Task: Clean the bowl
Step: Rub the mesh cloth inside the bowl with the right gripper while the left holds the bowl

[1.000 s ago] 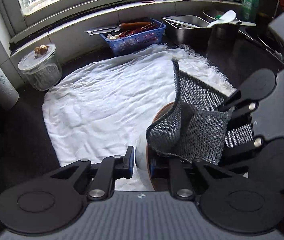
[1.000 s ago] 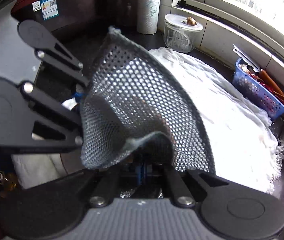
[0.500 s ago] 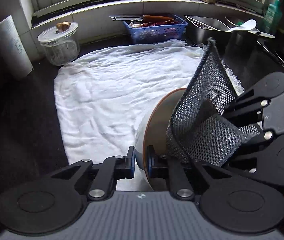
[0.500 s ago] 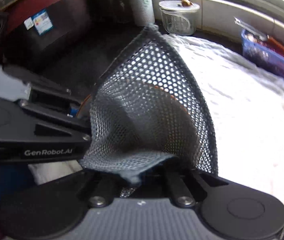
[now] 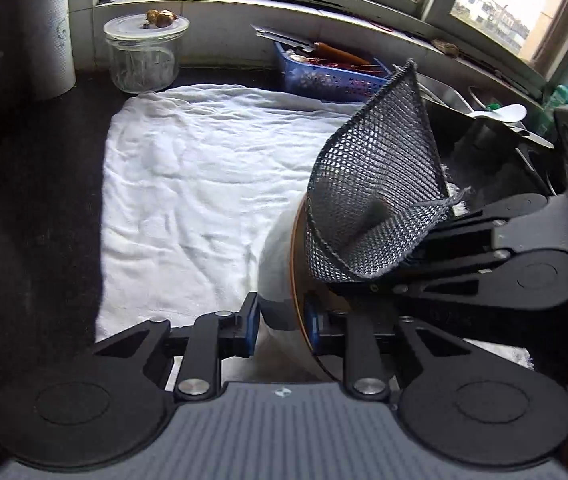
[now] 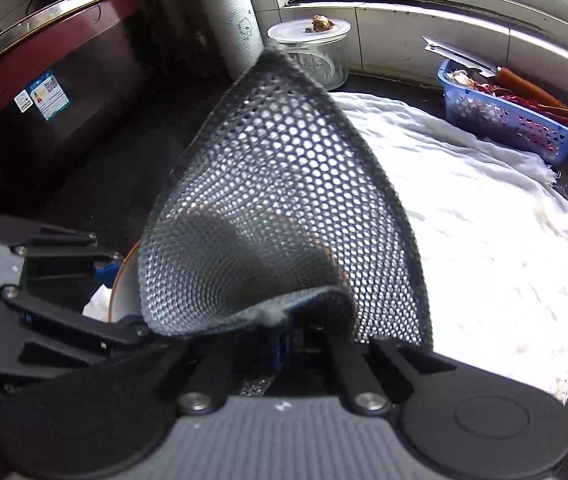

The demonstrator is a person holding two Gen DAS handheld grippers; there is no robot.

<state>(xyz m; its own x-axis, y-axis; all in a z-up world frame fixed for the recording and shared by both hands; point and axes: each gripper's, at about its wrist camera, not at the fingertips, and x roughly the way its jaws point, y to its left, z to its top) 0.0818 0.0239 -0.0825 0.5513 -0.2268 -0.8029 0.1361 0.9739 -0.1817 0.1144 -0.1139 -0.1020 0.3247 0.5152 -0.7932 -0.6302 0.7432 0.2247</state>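
Observation:
My left gripper (image 5: 281, 322) is shut on the rim of a white bowl (image 5: 277, 248) with a brown edge, held on its side above the white cloth. My right gripper (image 6: 290, 340) is shut on a grey mesh dishcloth (image 6: 279, 216), which stands up in a cone and presses into the bowl's inside. The dishcloth also shows in the left wrist view (image 5: 376, 200), with the right gripper (image 5: 368, 280) coming in from the right. In the right wrist view the bowl's rim (image 6: 121, 280) peeks out left of the mesh; the rest is hidden.
A white cloth (image 5: 187, 184) covers the dark counter. Behind it stand a glass jar (image 5: 143, 56), a paper roll (image 5: 45, 32), a blue basket (image 5: 324, 76) of utensils and steel trays (image 5: 456, 100). A dark red appliance (image 6: 43, 80) stands at the left in the right wrist view.
Both grippers have swung together with the bowl and dishcloth; the view has turned left and the mesh has shifted inside the bowl. Both grips are unchanged.

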